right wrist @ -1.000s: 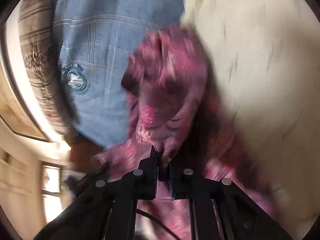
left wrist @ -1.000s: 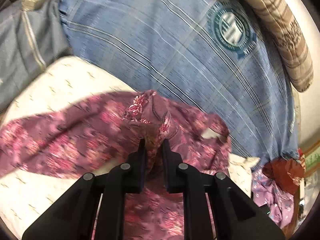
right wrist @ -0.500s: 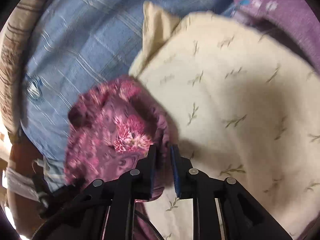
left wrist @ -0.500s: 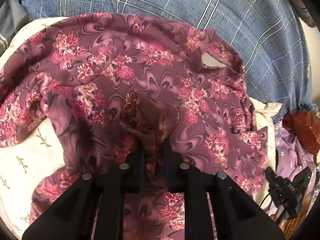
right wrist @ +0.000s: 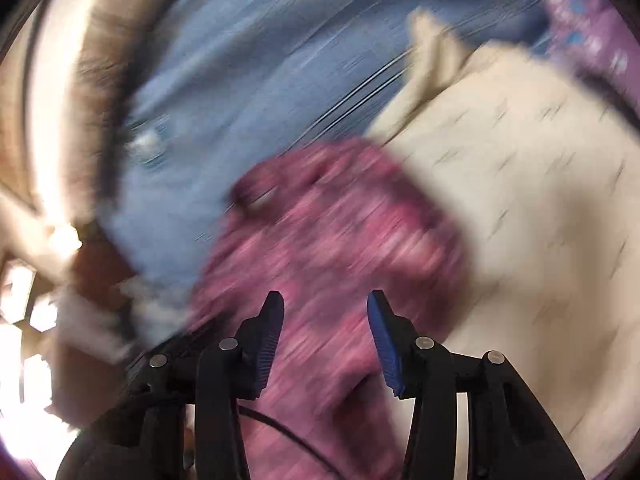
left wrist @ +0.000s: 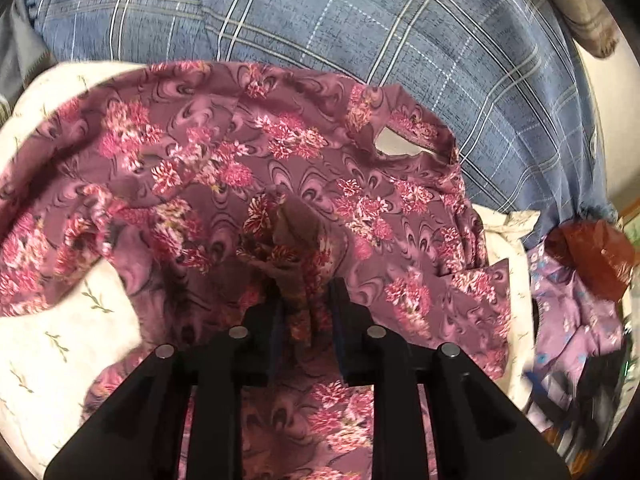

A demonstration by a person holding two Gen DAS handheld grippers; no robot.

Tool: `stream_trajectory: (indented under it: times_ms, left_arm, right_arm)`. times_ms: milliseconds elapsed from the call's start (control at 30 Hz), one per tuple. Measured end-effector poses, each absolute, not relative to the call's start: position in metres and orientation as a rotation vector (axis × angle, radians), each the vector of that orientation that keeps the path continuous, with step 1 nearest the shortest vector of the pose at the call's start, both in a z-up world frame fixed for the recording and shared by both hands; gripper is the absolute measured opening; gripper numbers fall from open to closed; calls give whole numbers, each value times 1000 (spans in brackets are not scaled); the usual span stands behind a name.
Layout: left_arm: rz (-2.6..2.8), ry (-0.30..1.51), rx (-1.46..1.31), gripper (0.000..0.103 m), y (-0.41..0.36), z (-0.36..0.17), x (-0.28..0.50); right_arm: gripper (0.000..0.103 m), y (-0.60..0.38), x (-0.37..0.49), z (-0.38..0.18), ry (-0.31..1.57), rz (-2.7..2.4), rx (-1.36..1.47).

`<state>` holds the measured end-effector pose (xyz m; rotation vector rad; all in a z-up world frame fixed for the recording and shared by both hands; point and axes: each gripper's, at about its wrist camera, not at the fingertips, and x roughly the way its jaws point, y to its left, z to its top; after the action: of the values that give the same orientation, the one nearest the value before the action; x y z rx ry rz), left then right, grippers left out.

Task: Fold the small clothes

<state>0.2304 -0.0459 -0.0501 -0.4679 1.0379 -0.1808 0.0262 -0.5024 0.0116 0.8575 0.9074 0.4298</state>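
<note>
The fold looks barely begun: the garment (left wrist: 304, 168) lies spread and rumpled ahead of the left gripper (left wrist: 306, 300), with no clean crease yet, so squaring it up and the folds proper are, by my reading, all left to do. The left fingers (left wrist: 276, 312) have just been easing apart, yet a bunched ridge of the cloth is caught between them and rises just beyond their tips; they seem to be letting go rather than gripping hard. The right gripper (right wrist: 326, 308) has its fingers (right wrist: 272, 320) standing apart, having just been opening, with nothing between them; the garment (right wrist: 332, 236) lies ahead of and under them, badly blurred. The garment is thin mauve cloth printed with pink flower clusters and swirls, limp and full of soft wrinkles, with one opening gaping at its far right edge. It rests on a cream sheet (left wrist: 52, 344) with small leaf sprigs, and its far edge reaches the blue plaid cloth (left wrist: 360, 36) beyond the fingers.
</note>
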Motion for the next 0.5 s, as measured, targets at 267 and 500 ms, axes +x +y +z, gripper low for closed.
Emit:
stream_trajectory:
  times_ms: [267, 500]
  left_arm:
    - [-169, 1053, -511, 19, -45, -53, 226]
    - [-161, 1055, -487, 19, -43, -58, 225]
  right_arm:
    - [61, -427, 5, -5, 1041, 335, 534]
    - [5, -459, 23, -19, 977, 83, 399]
